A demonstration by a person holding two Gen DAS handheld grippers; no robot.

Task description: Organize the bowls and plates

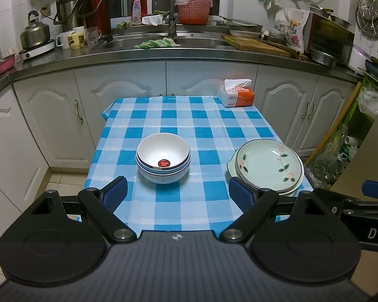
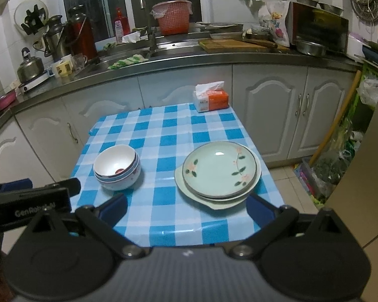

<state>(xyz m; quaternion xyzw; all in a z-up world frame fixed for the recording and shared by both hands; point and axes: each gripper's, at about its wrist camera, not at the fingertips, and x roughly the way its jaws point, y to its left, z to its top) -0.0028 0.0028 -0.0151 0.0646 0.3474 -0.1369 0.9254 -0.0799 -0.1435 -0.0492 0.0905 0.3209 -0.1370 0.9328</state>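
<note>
Both grippers, left gripper (image 1: 177, 196) and right gripper (image 2: 186, 206), are hovering spread wide and empty short of the nested bowls (image 1: 163, 157), so any correction should be nudging the plate stack (image 2: 218, 172) beside those bowls squarely by its rim.

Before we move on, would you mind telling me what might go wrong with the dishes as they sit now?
1. The stack of plates sits close to the near right corner of the table; a nudge from the open right gripper could push it off.
2. The nested bowls sit unevenly, so gripping one rim may tip or separate them.
3. The glossy tablecloth looks slippery, so dishes may slide.
</note>
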